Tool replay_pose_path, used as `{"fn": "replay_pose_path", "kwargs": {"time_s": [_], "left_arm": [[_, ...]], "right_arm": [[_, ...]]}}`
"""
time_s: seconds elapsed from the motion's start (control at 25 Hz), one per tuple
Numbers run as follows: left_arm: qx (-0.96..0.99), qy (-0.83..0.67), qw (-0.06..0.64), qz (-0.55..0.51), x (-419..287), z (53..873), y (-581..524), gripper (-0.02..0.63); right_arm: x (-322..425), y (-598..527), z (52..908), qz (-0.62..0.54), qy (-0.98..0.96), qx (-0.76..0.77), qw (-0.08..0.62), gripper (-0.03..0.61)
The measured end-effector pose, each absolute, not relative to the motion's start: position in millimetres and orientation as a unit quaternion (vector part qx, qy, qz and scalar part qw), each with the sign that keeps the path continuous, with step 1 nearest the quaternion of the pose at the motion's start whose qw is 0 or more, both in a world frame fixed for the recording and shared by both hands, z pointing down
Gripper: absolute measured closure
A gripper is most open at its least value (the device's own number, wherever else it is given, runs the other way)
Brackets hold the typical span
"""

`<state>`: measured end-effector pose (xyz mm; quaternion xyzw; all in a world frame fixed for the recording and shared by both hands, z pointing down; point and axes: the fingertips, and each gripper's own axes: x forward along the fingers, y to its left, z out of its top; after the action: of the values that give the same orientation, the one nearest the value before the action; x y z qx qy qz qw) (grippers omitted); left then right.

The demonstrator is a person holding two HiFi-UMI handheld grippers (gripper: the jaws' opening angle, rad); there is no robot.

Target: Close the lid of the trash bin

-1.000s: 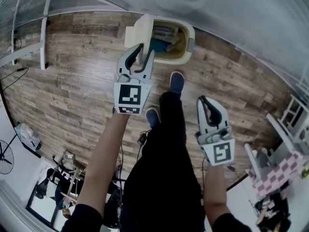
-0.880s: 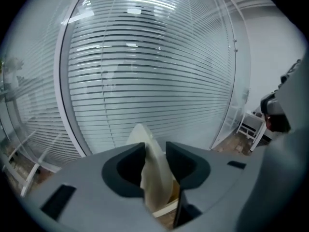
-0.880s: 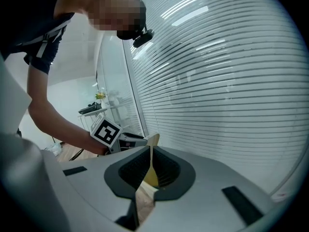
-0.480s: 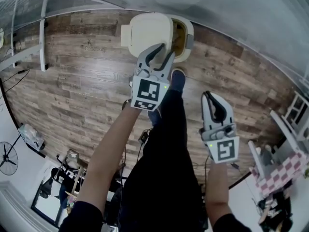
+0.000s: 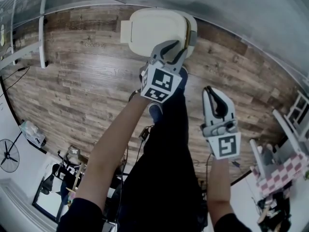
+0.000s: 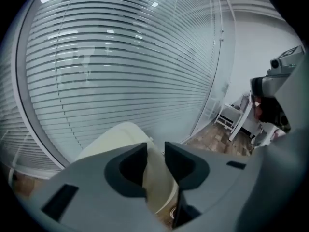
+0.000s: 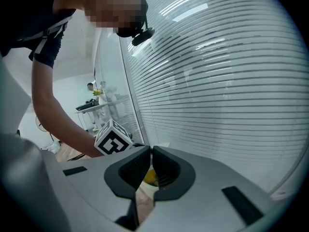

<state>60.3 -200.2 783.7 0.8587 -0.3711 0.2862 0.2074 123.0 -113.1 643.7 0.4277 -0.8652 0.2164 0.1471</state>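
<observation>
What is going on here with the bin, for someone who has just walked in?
A person holds a two-jaw gripper in each hand over a cream plastic trash bin on the wooden plank floor. The left gripper is at the free edge of the bin's cream lid, which lies almost flat, with a thin gap on that side. Its jaws are closing; the lid shows between them, apparently not pinched. The right gripper hangs beside the person's leg, shut and empty.

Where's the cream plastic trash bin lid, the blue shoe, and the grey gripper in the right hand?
Cream plastic trash bin lid [image 5: 154, 25], head view, middle of its flat top.
Blue shoe [image 5: 155, 111], head view, its toe end.
Right gripper [image 5: 209, 91], head view, between its fingertips.
</observation>
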Motion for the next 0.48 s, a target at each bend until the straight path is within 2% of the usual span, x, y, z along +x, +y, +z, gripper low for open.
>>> {"fn": "replay_pose_path", "kwargs": {"time_s": [0.48], "left_arm": [[0.846,-0.361,0.224,0.324,76,819,-197,0.512]], "right_arm": [[112,-125,649,0.204,-0.874,0.416,0.146,0.569]]}}
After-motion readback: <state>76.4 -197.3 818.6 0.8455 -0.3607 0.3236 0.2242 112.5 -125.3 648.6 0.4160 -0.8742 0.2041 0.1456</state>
